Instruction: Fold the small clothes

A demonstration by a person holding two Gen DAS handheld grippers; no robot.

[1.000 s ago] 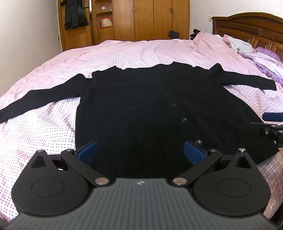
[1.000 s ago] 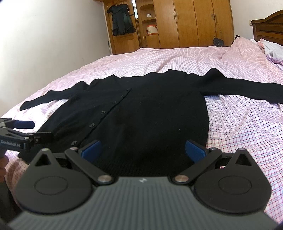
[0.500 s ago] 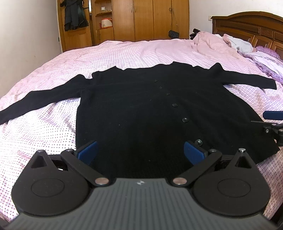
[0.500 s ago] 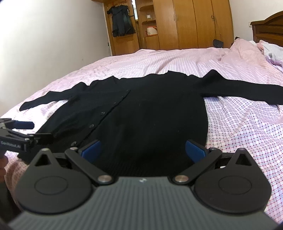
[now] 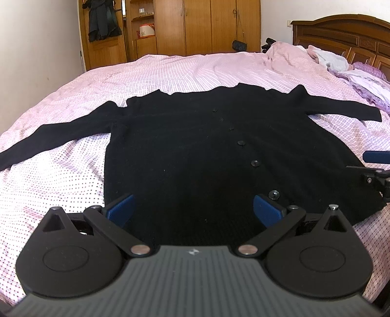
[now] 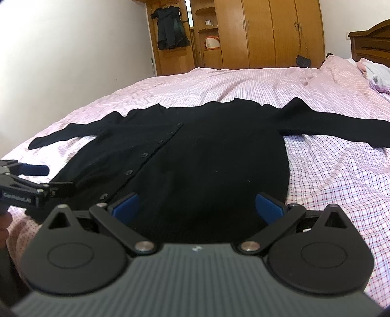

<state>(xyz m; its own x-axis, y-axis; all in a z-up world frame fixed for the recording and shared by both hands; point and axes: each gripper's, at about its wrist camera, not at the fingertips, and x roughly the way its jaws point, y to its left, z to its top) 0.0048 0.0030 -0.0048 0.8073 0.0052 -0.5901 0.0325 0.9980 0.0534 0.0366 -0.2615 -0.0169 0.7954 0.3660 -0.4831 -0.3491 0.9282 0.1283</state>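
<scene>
Almost nothing has changed since a moment ago: both grippers hover in the same spots and the garment has not moved. One black knitted button-front cardigan [image 5: 185, 156] lies flat on a bed covered by a pink checked sheet [image 5: 48, 180], both sleeves spread out sideways, its hem nearest the cameras. Six dark round buttons [image 5: 254, 163] run in a line up its front in the left wrist view. The left gripper [image 5: 193, 209] sits just above the hem with its two blue-padded fingers [image 5: 120, 207] wide apart, holding nothing. The right gripper [image 6: 198, 207] hovers over the other half of the hem, its blue pads equally spread and empty. Each gripper appears at the edge of the other's view, beside the cardigan's lower corners. Beyond the bed stand a wooden wardrobe [image 5: 195, 26] with dark clothes hanging [image 5: 102, 20] on its left door, and a carved wooden headboard [image 5: 346, 34] with a pile of pale bedding [image 5: 341, 65]. Nothing blocks the cardigan.
</scene>
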